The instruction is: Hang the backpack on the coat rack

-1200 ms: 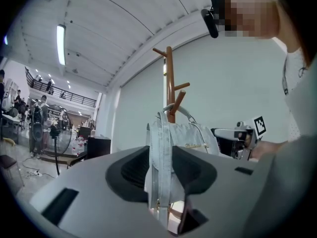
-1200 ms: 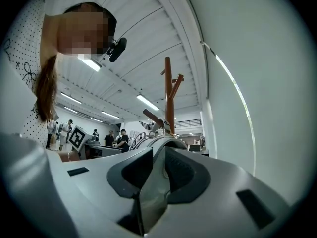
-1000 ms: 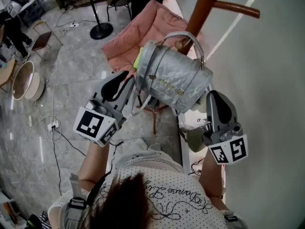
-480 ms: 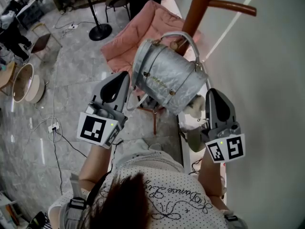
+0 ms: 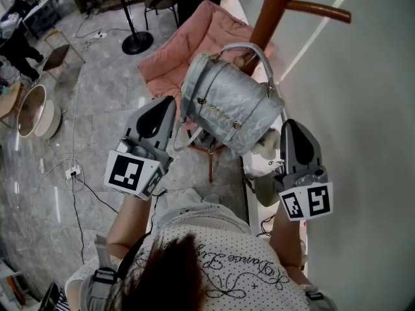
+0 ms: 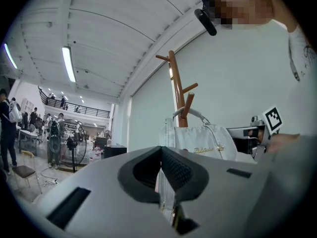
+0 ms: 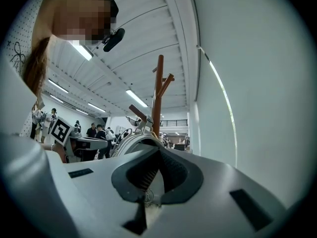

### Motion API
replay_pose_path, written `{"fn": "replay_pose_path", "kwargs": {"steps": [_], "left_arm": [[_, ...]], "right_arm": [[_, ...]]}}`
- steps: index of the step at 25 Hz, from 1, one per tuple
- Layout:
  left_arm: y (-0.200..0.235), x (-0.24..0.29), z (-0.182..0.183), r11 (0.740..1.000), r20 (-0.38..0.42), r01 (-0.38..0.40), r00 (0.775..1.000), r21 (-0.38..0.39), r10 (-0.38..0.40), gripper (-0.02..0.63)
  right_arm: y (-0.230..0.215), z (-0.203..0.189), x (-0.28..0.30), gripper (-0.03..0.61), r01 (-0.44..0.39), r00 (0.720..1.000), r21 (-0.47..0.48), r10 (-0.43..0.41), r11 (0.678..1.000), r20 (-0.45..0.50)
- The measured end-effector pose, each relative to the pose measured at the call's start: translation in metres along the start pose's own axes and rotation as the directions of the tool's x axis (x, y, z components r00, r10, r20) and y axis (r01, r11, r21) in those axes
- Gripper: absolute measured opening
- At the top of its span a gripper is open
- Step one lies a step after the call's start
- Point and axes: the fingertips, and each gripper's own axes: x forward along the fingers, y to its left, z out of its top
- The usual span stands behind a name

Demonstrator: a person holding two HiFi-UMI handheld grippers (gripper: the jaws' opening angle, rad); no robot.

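Silver-grey backpack (image 5: 227, 105) is held up against the brown coat rack (image 5: 269, 15), with its top handle (image 5: 256, 49) looped at a low peg (image 5: 244, 60). No counter is in view.

- Left gripper (image 5: 170, 105): jaws closed on a bag strap.
- Right gripper (image 5: 290, 127): jaws pinching the bag's lower end.

Probable fault: if the handle sits only on the peg tip, release would drop the tilted bag toward the pink chair (image 5: 194, 41).

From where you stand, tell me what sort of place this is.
Likely a large open lab or workshop hall: high ceiling with strip lights, a railed balcony, people standing about.
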Motion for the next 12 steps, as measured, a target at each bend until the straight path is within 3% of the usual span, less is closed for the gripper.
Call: {"fn": "replay_pose_path", "kwargs": {"steps": [12], "left_arm": [[0.0011, -0.0018, -0.0019, 1.000, -0.004, 0.005, 1.000, -0.006, -0.005, 0.005]], "right_arm": [[-0.0009, 0.0006, -0.0018, 0.010, 0.015, 1.000, -0.018, -0.015, 1.000, -0.007]]}}
